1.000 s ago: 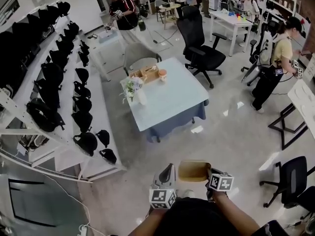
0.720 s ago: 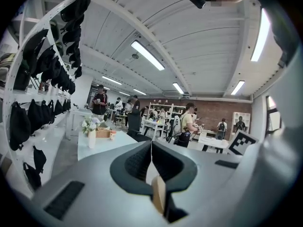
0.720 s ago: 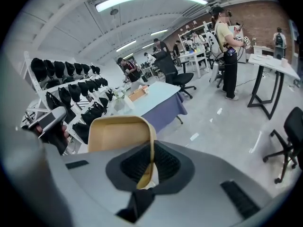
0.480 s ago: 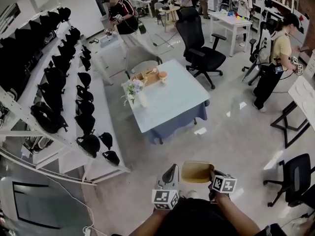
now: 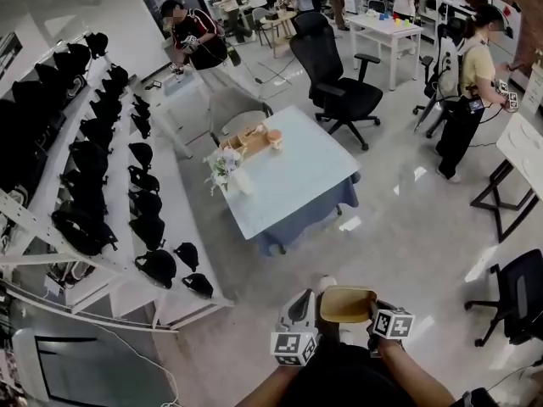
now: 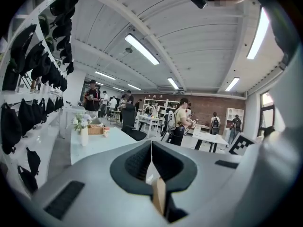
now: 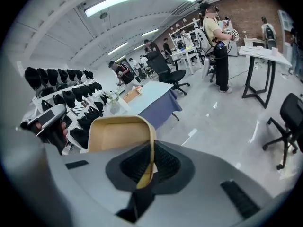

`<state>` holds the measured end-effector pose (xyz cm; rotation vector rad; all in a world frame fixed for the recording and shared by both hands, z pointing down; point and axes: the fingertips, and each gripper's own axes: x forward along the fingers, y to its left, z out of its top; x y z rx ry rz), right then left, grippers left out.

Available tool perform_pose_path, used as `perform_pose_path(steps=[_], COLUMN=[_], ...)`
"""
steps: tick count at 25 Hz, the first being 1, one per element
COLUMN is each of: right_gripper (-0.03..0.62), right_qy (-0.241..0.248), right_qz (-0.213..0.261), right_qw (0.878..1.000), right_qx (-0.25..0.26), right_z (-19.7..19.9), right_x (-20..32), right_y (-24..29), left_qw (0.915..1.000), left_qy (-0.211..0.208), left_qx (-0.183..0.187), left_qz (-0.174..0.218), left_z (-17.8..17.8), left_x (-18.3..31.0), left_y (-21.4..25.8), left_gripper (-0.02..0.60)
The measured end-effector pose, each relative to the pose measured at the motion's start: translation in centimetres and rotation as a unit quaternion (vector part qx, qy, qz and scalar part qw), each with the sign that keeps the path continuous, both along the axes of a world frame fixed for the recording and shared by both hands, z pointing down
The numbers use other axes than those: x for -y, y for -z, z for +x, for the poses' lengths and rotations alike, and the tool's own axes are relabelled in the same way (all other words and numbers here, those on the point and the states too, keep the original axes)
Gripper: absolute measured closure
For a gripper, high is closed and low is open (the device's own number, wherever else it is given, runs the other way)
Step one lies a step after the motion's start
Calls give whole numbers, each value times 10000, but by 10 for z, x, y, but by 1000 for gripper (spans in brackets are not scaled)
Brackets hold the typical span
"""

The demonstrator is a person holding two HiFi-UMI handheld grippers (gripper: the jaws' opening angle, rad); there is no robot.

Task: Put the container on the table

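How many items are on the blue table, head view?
3, all toward the far-left end of the table: a flower vase, a wooden box behind it, and a small cup right of the box. Anything inside the box may be hidden.

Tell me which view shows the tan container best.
Right gripper view: the container fills the centre, its rim pinched in the right gripper's jaws. Head view shows it small, near the bottom edge. Left gripper view shows only a tan sliver, unidentifiable.
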<state>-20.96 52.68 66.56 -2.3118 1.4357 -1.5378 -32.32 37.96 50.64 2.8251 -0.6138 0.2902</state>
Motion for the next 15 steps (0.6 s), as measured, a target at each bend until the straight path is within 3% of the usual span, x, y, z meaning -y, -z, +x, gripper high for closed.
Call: perform_pose_path(steps=[5,15], right_gripper=[577,577], right_qy=[-294,-711], right_qz=[-45,-312], right_qw=[9995,9969], right_qx=[100,-99], right_z=[20,96], right_x=[-6,3], right_y=[-10,-10], left_qw=[9995,9976], left_qy=[-309,-655], left_qx=[11,-121], left_qz=[-65,-197], left_z=[33,119], left_x=[6,44], left_y=[-7,-12], left_gripper=[574,574])
